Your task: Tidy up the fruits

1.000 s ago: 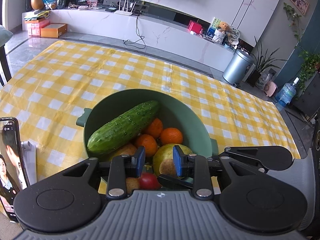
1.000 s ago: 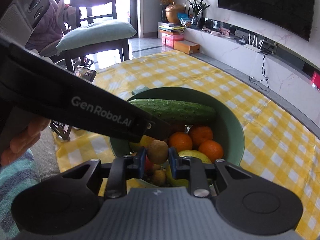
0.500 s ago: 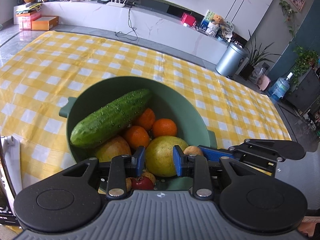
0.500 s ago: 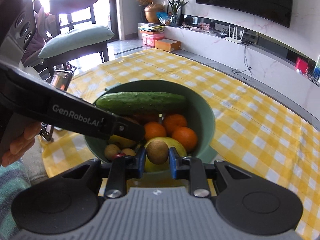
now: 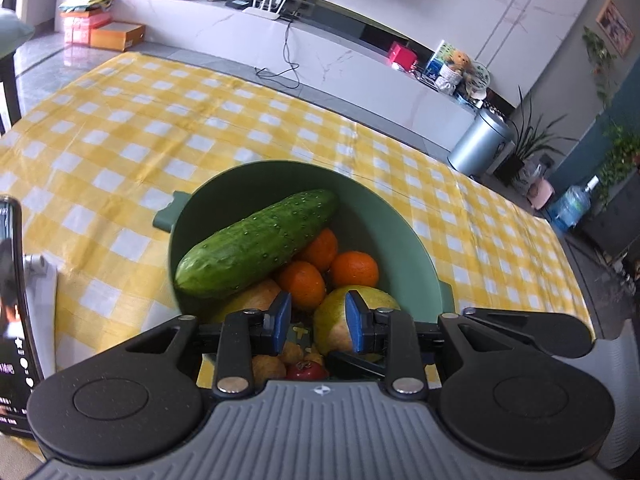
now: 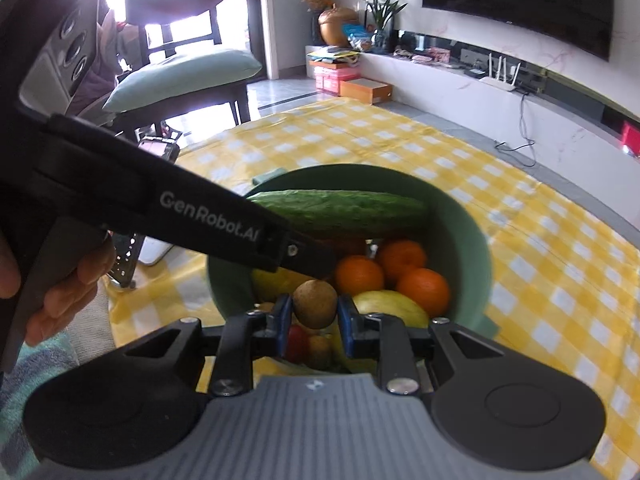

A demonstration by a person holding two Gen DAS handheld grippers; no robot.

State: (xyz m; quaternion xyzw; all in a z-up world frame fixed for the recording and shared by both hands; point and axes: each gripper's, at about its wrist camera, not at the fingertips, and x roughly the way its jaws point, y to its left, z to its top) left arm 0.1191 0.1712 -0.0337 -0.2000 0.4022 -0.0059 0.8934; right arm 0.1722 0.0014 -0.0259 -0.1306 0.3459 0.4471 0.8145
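A green bowl [image 5: 280, 166] [image 6: 472, 232] on the yellow checked cloth holds a long cucumber [image 5: 260, 244] [image 6: 340, 210], three oranges [image 5: 354, 270] [image 6: 400, 258], a large yellow-green fruit [image 5: 376, 298] [image 6: 392, 304] and small fruits at the near side, one of them red [image 5: 306, 370]. My right gripper [image 6: 314, 320] is shut on a brown kiwi [image 6: 315, 303], held just above the bowl's near side. My left gripper [image 5: 318, 316] hovers over the same near rim, its blue pads close together with nothing between them. Its black arm [image 6: 208, 220] crosses the right wrist view.
A phone on a white stand [image 5: 12, 300] [image 6: 156, 148] sits at the table's left edge. A hand [image 6: 68, 300] grips the left tool. Beyond the table are a chair with a cushion [image 6: 180, 76], a white TV bench [image 5: 360, 64] and a metal bin [image 5: 480, 148].
The right gripper has kept the kiwi pinched and shifted slightly over the bowl's near side. The left wrist view swung to the right half a second ago and has swung back.
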